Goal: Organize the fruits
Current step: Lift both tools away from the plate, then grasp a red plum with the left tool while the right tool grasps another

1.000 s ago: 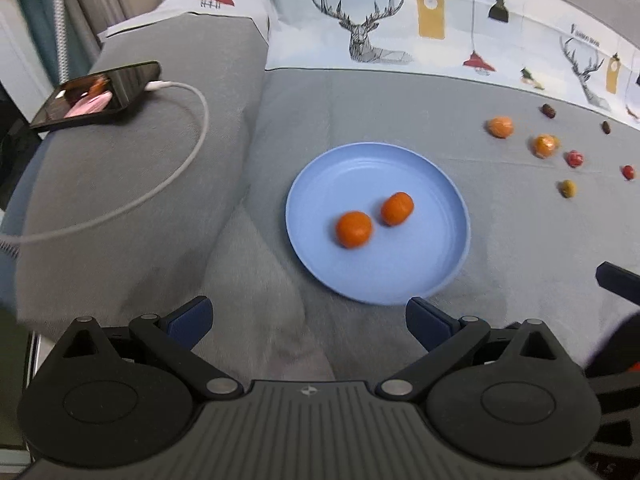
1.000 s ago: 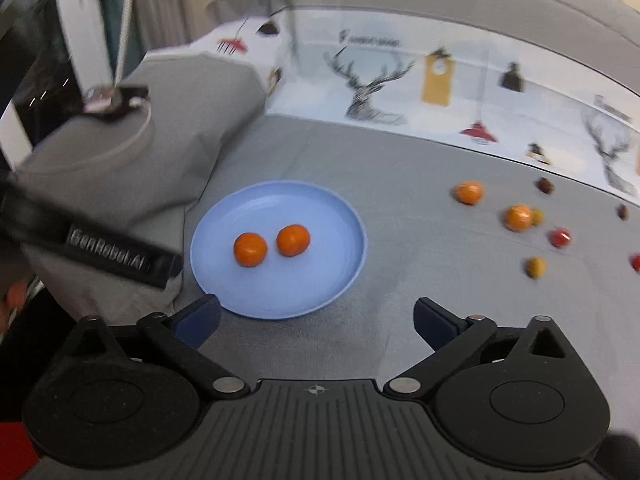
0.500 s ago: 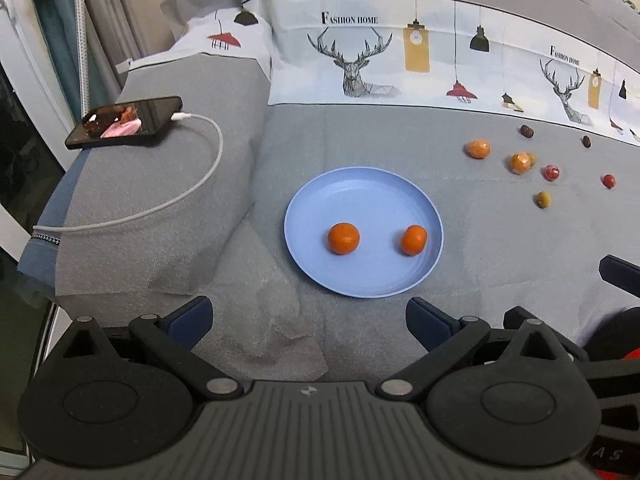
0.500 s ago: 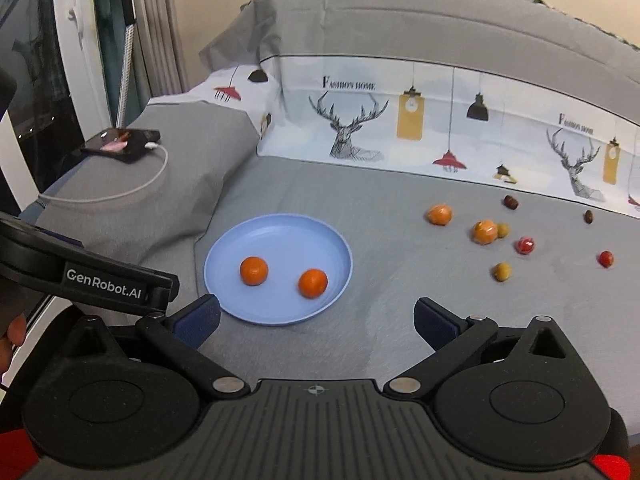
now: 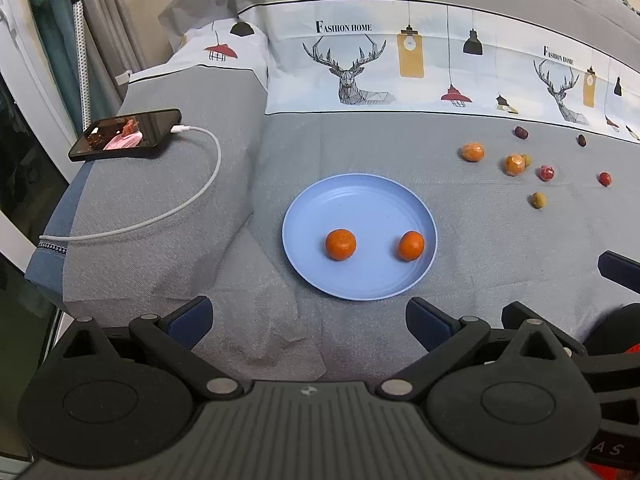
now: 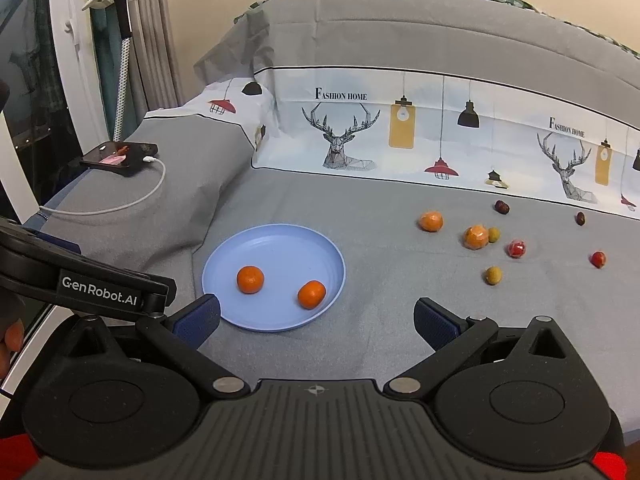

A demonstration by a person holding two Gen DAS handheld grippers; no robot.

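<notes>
Two oranges lie apart on the blue plate, whereas a second ago they sat almost touching; both cameras have also pulled back and up, so the plate looks smaller and more of the bed shows. The left hand-held gripper hangs with its jaws spread wide and empty, the plate just ahead between its fingers. The right hand-held gripper is likewise wide open, holding nothing, with the plate ahead and left of its centre. The loose fruits lie scattered on the bed ahead and to the right of both grippers, well apart from the plate. Only the right wrist view shows the left gripper's labelled body at its left edge and a fingertip. Only the left view shows the right gripper's finger at its right edge. A phone on a cable lies far ahead to the left.
</notes>
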